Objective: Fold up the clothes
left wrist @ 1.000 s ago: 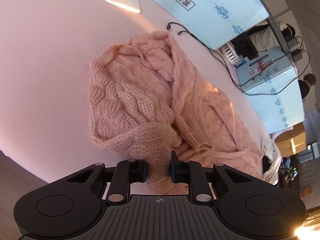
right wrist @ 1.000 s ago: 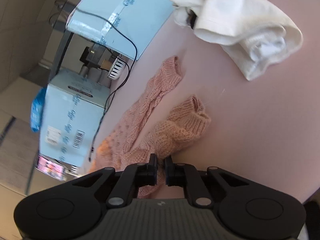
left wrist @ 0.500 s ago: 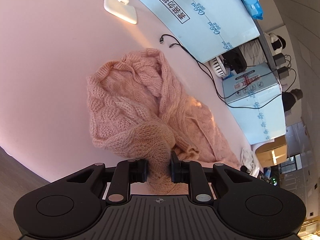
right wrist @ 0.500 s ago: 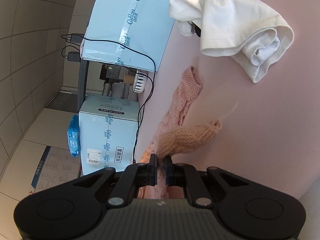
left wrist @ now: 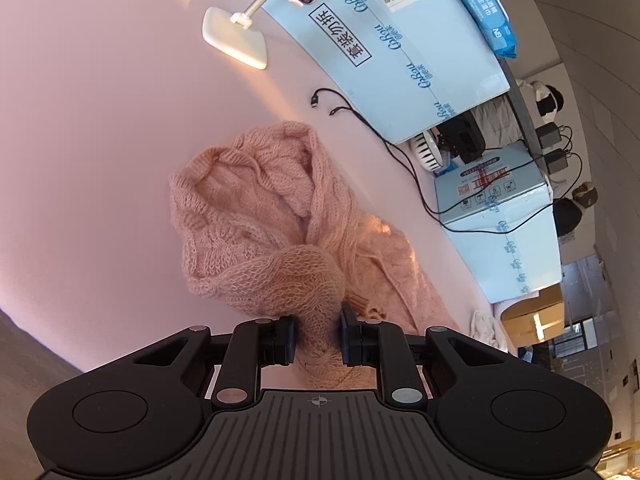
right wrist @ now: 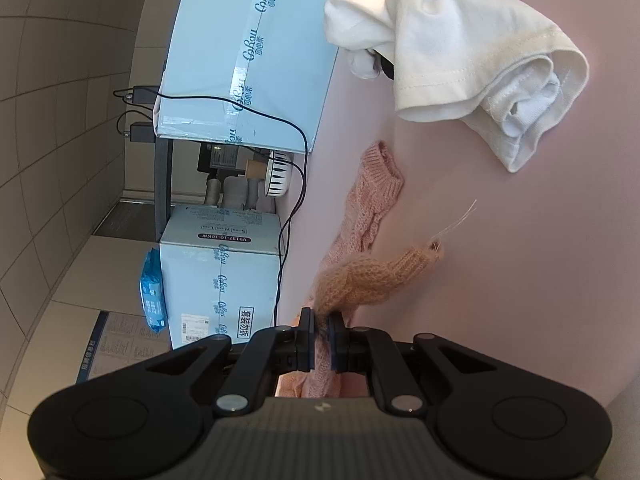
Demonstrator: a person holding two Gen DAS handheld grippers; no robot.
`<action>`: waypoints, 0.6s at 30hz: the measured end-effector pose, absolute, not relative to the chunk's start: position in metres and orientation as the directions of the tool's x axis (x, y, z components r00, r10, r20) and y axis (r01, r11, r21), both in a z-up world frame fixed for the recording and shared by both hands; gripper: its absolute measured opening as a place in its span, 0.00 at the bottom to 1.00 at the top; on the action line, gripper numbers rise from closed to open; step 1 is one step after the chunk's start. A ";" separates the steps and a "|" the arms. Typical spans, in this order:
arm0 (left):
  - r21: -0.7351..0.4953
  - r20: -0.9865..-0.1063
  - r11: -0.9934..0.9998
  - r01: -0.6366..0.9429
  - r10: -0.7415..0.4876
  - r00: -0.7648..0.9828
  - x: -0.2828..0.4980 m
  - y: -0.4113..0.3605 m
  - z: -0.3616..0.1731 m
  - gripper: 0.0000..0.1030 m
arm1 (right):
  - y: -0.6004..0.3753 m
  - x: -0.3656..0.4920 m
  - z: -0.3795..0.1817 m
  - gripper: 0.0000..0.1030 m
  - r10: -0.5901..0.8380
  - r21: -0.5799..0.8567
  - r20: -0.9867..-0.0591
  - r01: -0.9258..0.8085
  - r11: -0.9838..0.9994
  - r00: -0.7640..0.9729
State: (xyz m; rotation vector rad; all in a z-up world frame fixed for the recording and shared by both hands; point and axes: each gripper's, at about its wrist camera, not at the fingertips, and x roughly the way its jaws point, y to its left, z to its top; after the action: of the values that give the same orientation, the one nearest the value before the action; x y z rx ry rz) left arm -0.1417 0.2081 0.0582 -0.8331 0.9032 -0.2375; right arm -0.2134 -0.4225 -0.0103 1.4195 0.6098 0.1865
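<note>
Pink sweater (left wrist: 276,216) heaped on table (left wrist: 100,128), spreading toward 12 o'clock from left claw (left wrist: 318,334), which pinches its knit. Right claw (right wrist: 320,334) clamped on a sleeve (right wrist: 372,272), cuff at 1 o'clock.

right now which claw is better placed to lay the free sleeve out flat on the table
Right. The right claw is shut on the pink sweater's sleeve near its cuff, with bare pink table ahead. The left claw grips the bunched body.
</note>
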 end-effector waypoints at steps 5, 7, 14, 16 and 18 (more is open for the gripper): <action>-0.754 -0.578 0.638 -0.156 -0.532 0.618 -0.115 0.218 0.063 0.18 | -0.426 -0.186 -0.007 0.07 0.470 0.963 -0.271 0.242 0.122 0.840; -0.758 -0.575 0.634 -0.156 -0.535 0.619 -0.100 0.221 0.066 0.18 | -0.427 -0.164 -0.003 0.07 0.459 0.963 -0.268 0.244 0.111 0.847; -0.745 -0.625 0.624 -0.234 -0.533 0.570 -0.020 0.229 0.054 0.21 | -0.436 -0.095 -0.022 0.11 0.405 0.911 -0.401 0.405 0.079 0.822; -0.743 -0.656 0.591 -0.314 -0.547 0.521 0.010 0.236 0.033 0.37 | -0.437 -0.079 -0.034 0.12 0.402 0.881 -0.456 0.465 0.083 0.794; -0.744 -0.663 0.558 -0.367 -0.549 0.509 0.022 0.243 0.020 0.47 | -0.437 -0.070 -0.039 0.22 0.409 0.882 -0.457 0.463 0.091 0.790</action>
State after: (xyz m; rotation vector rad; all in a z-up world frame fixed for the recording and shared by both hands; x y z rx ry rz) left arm 0.0216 0.2432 0.0200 -1.0248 1.0808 -0.1370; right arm -0.0705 -0.4367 -0.0385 1.5229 0.7308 -0.0456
